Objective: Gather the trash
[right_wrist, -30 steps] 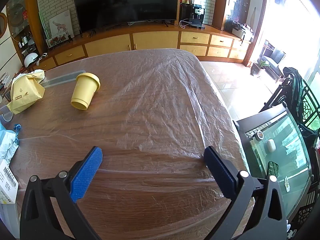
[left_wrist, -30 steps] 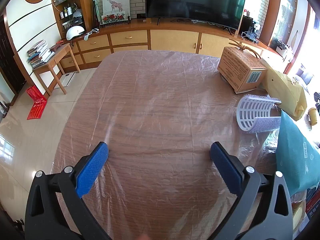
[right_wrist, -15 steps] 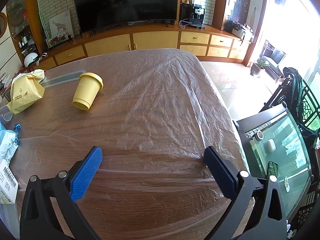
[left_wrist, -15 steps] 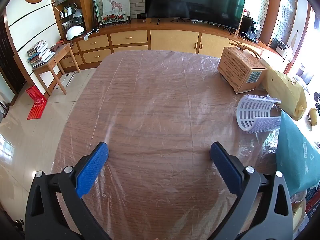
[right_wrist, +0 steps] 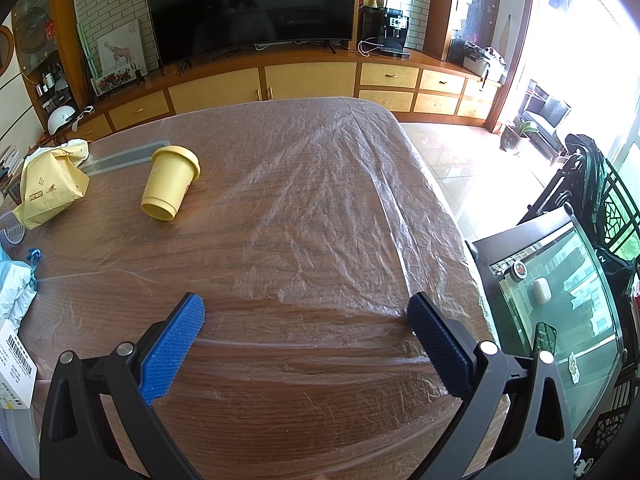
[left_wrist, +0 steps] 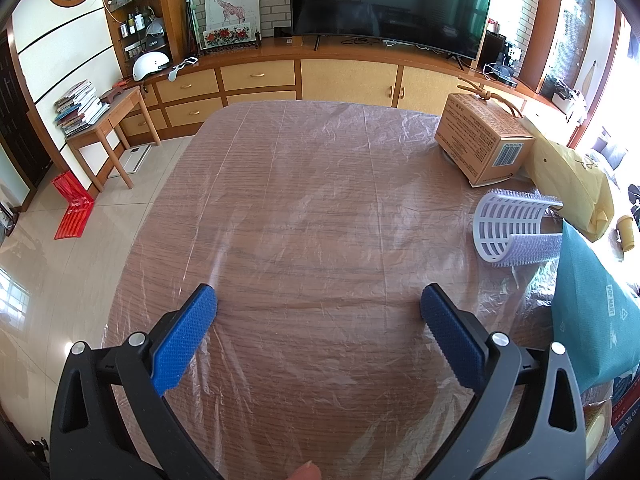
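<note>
A yellow paper cup (right_wrist: 170, 182) lies on its side on the plastic-covered wooden table (right_wrist: 320, 208), far left of my right gripper (right_wrist: 306, 320), which is open and holds nothing. Left of the cup rests a crumpled yellow paper bag (right_wrist: 50, 188). In the left wrist view that bag (left_wrist: 568, 184) sits at the right, behind a white perforated plastic piece (left_wrist: 510, 226) and beside a cardboard box (left_wrist: 482, 138). My left gripper (left_wrist: 318, 304) is open over bare table (left_wrist: 312, 208), well left of these.
A teal bag (left_wrist: 592, 316) lies at the right edge of the left view. A white box (right_wrist: 12, 364) and light blue wrapping (right_wrist: 12, 284) sit at the left of the right view. A glass-topped side table (right_wrist: 560, 304) stands beyond the table's right edge.
The yellow cup has shifted slightly to the right in the right wrist view. Both grippers stay open and almost still.
</note>
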